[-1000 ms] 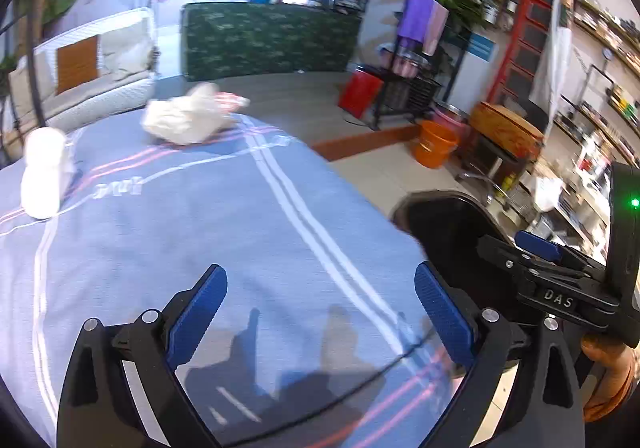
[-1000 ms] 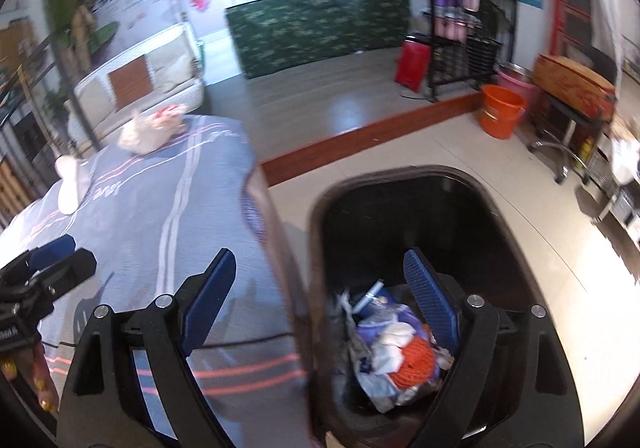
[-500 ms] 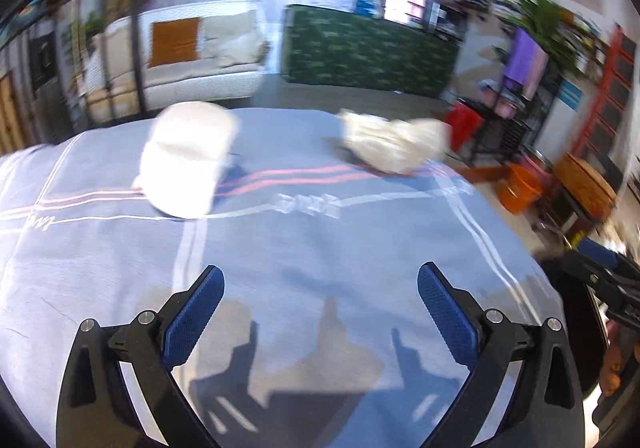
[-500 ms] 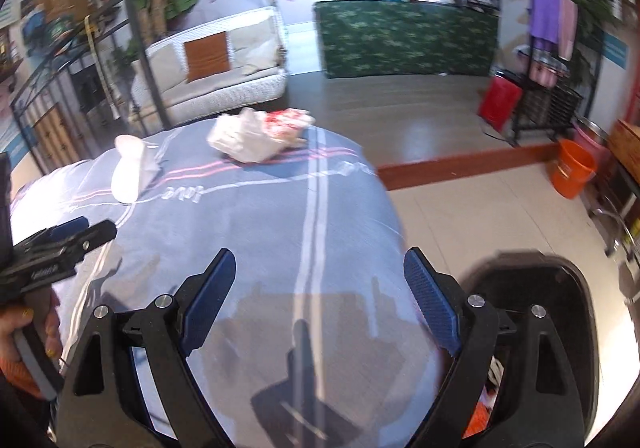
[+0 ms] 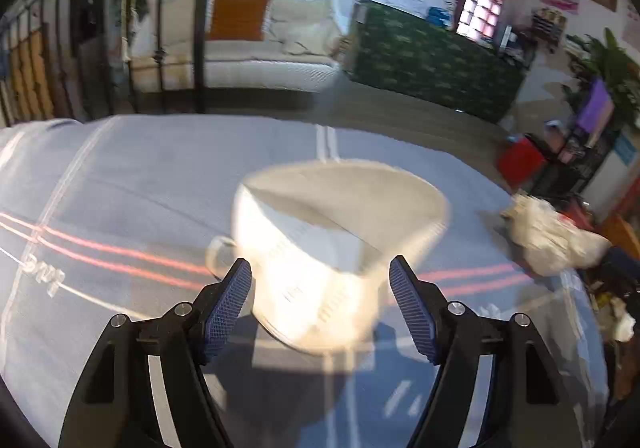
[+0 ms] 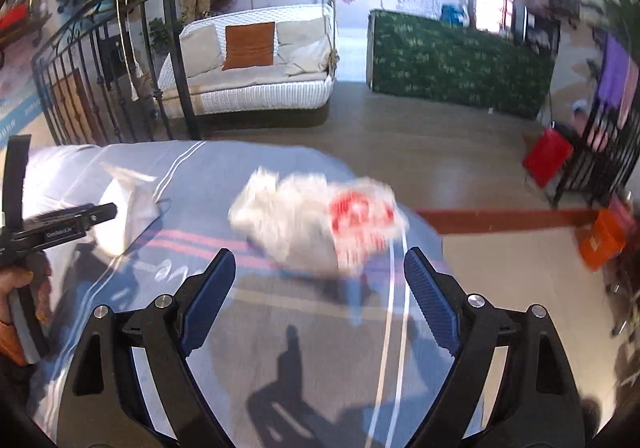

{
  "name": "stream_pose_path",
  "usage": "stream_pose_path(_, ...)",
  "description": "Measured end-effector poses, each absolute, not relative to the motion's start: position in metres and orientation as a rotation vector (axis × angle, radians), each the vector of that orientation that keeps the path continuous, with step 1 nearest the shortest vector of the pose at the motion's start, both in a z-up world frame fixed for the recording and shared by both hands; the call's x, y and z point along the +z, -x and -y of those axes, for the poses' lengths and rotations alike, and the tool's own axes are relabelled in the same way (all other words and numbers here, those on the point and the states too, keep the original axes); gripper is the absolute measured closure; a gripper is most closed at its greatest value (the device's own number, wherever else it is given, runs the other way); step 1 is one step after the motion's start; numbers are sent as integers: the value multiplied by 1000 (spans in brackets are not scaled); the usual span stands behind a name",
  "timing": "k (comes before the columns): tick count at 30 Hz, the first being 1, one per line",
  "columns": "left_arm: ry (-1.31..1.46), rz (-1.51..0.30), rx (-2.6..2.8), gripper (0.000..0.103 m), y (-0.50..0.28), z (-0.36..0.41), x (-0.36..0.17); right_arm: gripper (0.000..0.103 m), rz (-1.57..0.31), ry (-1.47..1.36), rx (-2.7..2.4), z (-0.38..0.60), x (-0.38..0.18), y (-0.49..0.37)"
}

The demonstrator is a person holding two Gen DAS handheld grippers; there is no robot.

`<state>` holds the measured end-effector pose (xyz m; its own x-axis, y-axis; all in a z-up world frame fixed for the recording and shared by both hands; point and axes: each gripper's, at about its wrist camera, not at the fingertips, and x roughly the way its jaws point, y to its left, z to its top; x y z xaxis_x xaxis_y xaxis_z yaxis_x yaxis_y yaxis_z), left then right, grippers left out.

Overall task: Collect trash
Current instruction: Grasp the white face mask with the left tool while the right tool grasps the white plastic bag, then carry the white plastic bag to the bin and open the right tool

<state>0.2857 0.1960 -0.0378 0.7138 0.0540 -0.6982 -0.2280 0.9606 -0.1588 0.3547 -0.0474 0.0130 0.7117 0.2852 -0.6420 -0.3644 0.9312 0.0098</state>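
Note:
A white face mask [image 5: 332, 248] with an ear loop lies on the blue-grey striped cloth [image 5: 120, 188] over the table. My left gripper [image 5: 320, 276] is around its near end. The jaws are closing, the mask sits between the blue pads [image 5: 228, 300], and a small gap shows on each side. The mask [image 6: 124, 208] also shows at the left of the right wrist view. A crumpled white plastic bag with red print [image 6: 320, 220] lies just beyond my right gripper [image 6: 318, 268], which is open and holds nothing. The bag [image 5: 552, 244] is at the right in the left wrist view.
A person's hand [image 6: 24, 288] holds the left tool at the left edge. Beyond the table stand a black iron railing [image 6: 100, 88], a white swing sofa [image 6: 256, 60], a green-covered counter [image 6: 452, 56], a red bin [image 6: 548, 156] and an orange bucket [image 6: 604, 236].
Both views swung left, away from the black trash bin and onto the table. The left gripper came up to the mask and its jaws narrowed. The right gripper now faces the bag.

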Motion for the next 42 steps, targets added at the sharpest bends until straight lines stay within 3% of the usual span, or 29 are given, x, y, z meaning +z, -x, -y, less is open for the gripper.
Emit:
stream_pose_path(5,365,-690,220,34,-270,-225,-43,15,-711,226,370,17,2,-386)
stream_pose_path(7,369,-755,211,34,-278,-230,-56,17,-749,283,332,7,-8,-399)
stream_pose_path(9,407,-795,175,34,-284,-230,-67,47,-797,315,335,1,-22,-408)
stream_pose_path(11,406,-780,178,38,-283,-228,-66,56,-824,331,340,-1,-28,-410)
stream_pose_path(12,408,-780,170,47,-283,-226,-64,64,-816,332,345,-1,-28,-407)
stream_pose_path(16,395,-789,137,75,-285,-215,-63,78,-787,357,357,-2,-24,-396)
stream_pose_path(18,377,-780,117,90,-283,-207,-60,78,-773,349,361,-1,-21,-391)
stream_pose_path(21,356,-763,102,98,-282,-200,-56,79,-750,343,360,1,-16,-382)
stream_pose_path(42,316,-626,-91,100,-169,-105,4,79,-684,129,347,95,25,-231)
